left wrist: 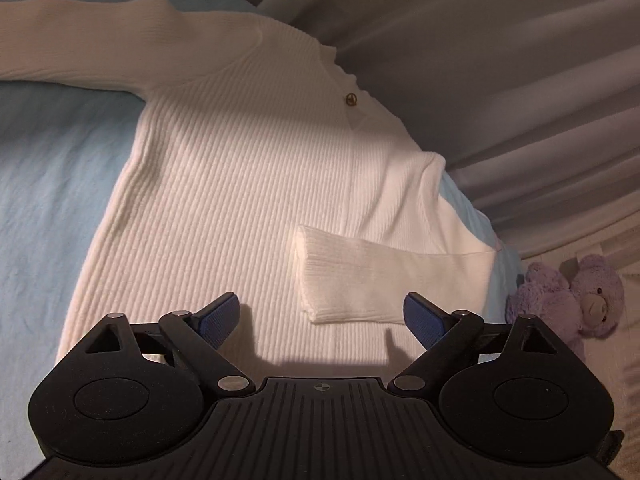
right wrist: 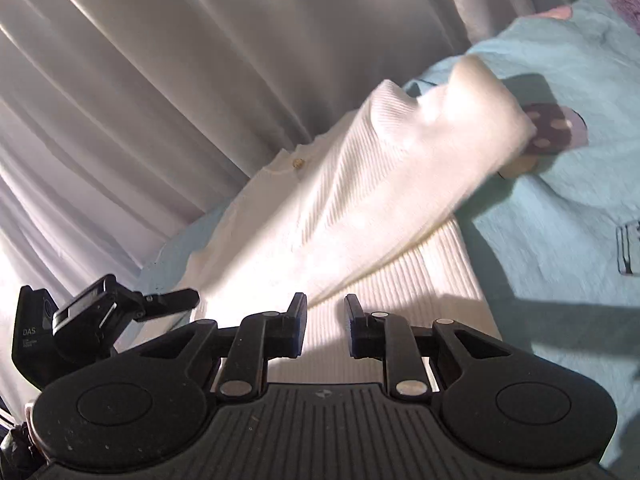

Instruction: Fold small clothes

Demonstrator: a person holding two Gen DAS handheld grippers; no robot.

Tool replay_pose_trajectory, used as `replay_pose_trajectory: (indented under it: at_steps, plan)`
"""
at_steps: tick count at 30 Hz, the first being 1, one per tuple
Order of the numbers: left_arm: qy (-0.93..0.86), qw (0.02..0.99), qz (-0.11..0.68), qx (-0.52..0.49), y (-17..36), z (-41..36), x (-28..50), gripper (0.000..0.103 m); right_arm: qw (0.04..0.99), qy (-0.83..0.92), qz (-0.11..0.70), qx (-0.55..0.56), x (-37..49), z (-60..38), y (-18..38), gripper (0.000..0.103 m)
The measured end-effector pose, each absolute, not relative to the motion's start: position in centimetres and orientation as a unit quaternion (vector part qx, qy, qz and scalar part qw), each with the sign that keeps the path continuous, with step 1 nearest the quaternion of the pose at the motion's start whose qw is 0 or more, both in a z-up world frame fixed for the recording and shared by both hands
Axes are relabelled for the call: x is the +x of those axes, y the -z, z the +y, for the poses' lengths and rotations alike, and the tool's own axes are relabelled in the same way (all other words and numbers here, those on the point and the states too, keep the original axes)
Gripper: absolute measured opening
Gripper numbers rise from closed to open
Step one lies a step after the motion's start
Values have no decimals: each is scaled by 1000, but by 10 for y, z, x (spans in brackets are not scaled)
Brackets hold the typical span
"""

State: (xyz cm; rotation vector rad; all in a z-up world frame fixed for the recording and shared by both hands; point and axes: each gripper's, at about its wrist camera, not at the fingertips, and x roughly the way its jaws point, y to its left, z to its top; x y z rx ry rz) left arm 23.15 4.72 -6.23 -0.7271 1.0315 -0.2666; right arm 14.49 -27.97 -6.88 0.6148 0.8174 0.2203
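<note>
One white rib-knit sweater [left wrist: 224, 200] with a small brass button at the neck lies flat, front up, on a pale blue bedsheet [left wrist: 44, 184], before grey pleated curtains [left wrist: 500, 60].

- Sleeves: one sleeve [left wrist: 384, 276] is folded across the lower chest, cuff toward the middle; the other [left wrist: 92, 48] stretches straight out, not yet folded. Judged purpose: narrowing the body before the lengthwise folds.
- Left claw [left wrist: 322, 316]: released, blue pads spread wide, empty, poised over the hem beside the folded cuff.
- Right claw [right wrist: 325, 320]: jaws parted slightly, nothing between them, above the hem edge.
- View differences: the left wrist view alone shows a lilac plush bear [left wrist: 572, 300] at the bed's edge. The right wrist view alone shows the printed patterns on the sheet and the left claw from its side; there the sleeve appears blurred and raised.
</note>
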Motion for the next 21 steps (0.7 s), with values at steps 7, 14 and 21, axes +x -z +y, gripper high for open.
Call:
replay_pose_trajectory:
  at_steps: [7, 14, 21]
  plan:
    - [118, 773, 502, -369, 89, 33, 260, 44, 854, -81, 407, 315, 127, -281, 91, 20]
    - [115, 763, 503, -389, 101, 32, 273, 7, 859, -80, 405, 305, 122, -280, 91, 20]
    - [145, 834, 414, -334, 37, 71, 287, 6, 870, -55, 415, 262, 130, -280, 79, 20]
